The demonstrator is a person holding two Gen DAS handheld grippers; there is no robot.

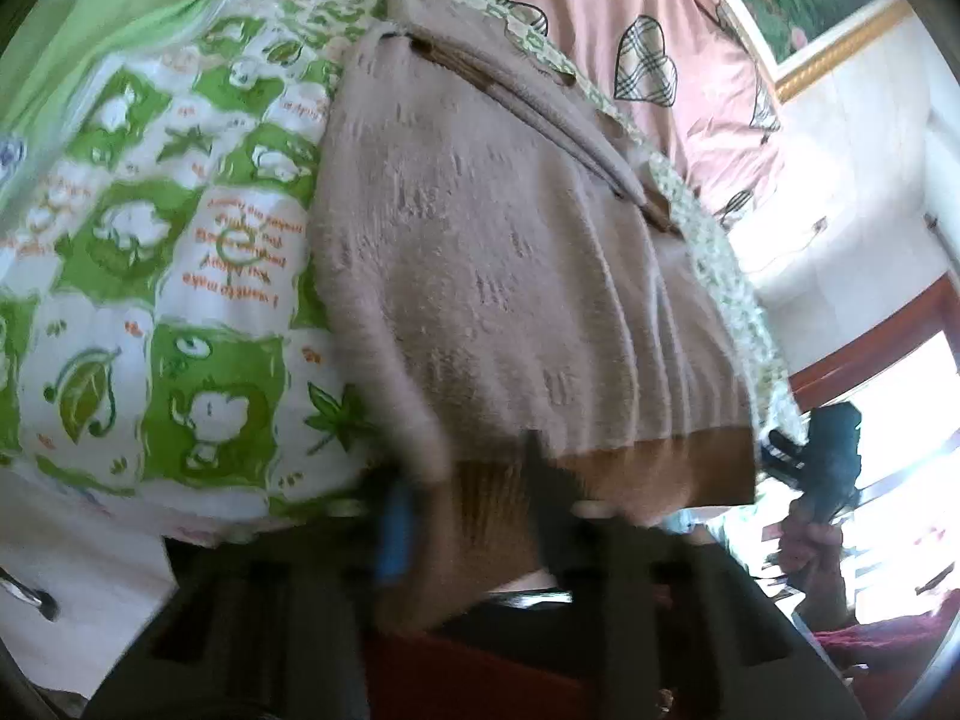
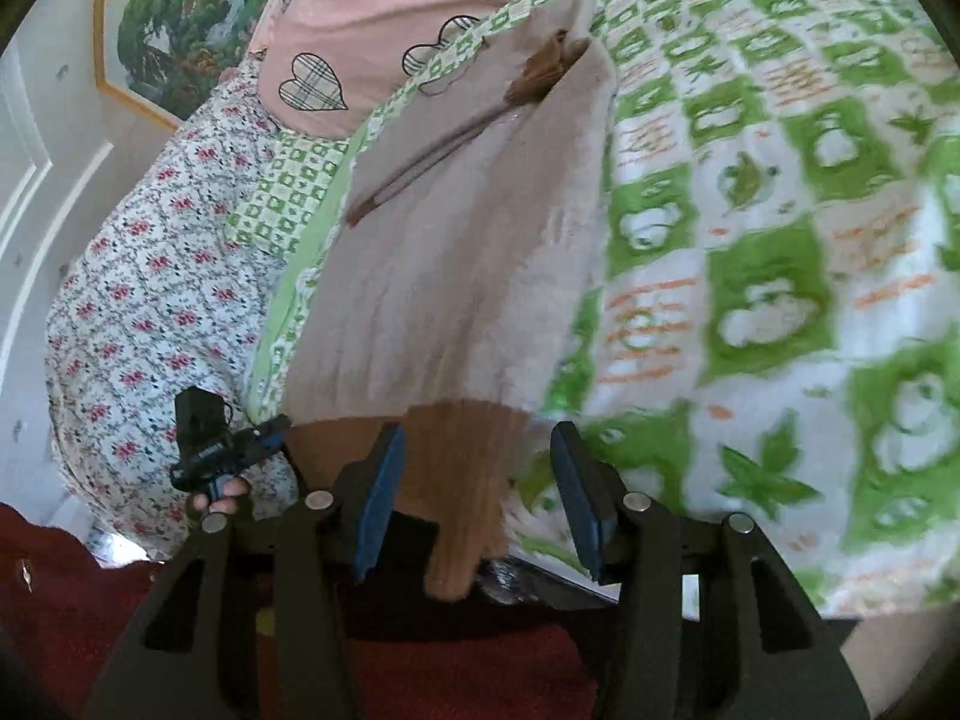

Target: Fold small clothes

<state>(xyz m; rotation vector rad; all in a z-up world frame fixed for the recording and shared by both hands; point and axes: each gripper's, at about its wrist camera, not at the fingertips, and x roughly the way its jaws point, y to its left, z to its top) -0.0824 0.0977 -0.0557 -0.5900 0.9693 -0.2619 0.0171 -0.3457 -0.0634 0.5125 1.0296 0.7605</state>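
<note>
Covering most of both views, bed [image 1: 150, 240] with green-and-white quilt [image 2: 750, 240]; pink heart-print pillow [image 2: 372, 18] at far end, floral sheet [image 2: 138, 300] along one side, framed painting [image 2: 174, 18] on wall beyond. Sweater [image 1: 510, 270], grey-beige knit with brown ribbed hem [image 2: 456, 456] and brown trim at the far collar, lies flat on quilt, hem at near bed edge, partly hanging over it, collar toward pillow. Red floor [image 2: 468, 666] below near edge. Left gripper [image 1: 474, 516]: jaws nearly together, clenched on hem's left corner, fabric bunched between pads; view blurred. Right gripper [image 2: 480, 510]: jaws apart, blue pads [image 2: 384, 504] either side of the hanging right hem corner, not pressing it, so released. In each wrist view the other gripper shows at hem's far corner, a hand [image 2: 219, 495] on its handle.
</note>
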